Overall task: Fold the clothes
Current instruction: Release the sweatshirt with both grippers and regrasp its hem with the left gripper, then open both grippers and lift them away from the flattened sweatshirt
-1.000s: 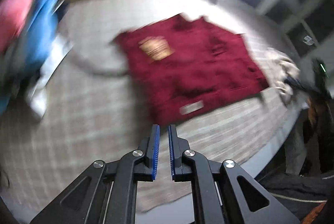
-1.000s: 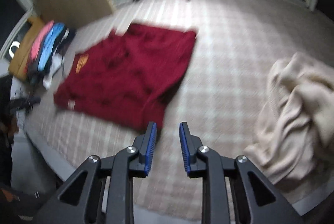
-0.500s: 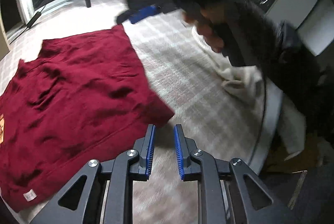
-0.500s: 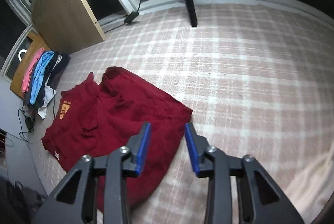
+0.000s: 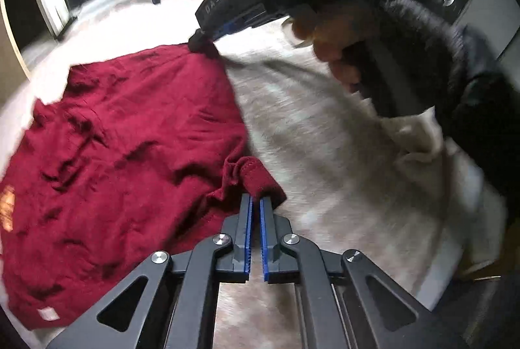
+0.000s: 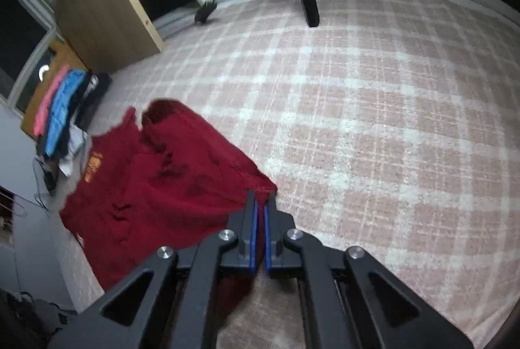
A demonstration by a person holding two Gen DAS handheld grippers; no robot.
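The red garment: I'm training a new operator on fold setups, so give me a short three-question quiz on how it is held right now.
1. True or false: the left gripper is shut on a corner of the red garment.
2. Multiple choice: the right gripper grips the garment at A) the orange print, B) a corner, C) nowhere.
3. Fill in: the garment lies on a ____ rug.

Key: 1 true; 2 B; 3 plaid (checked).
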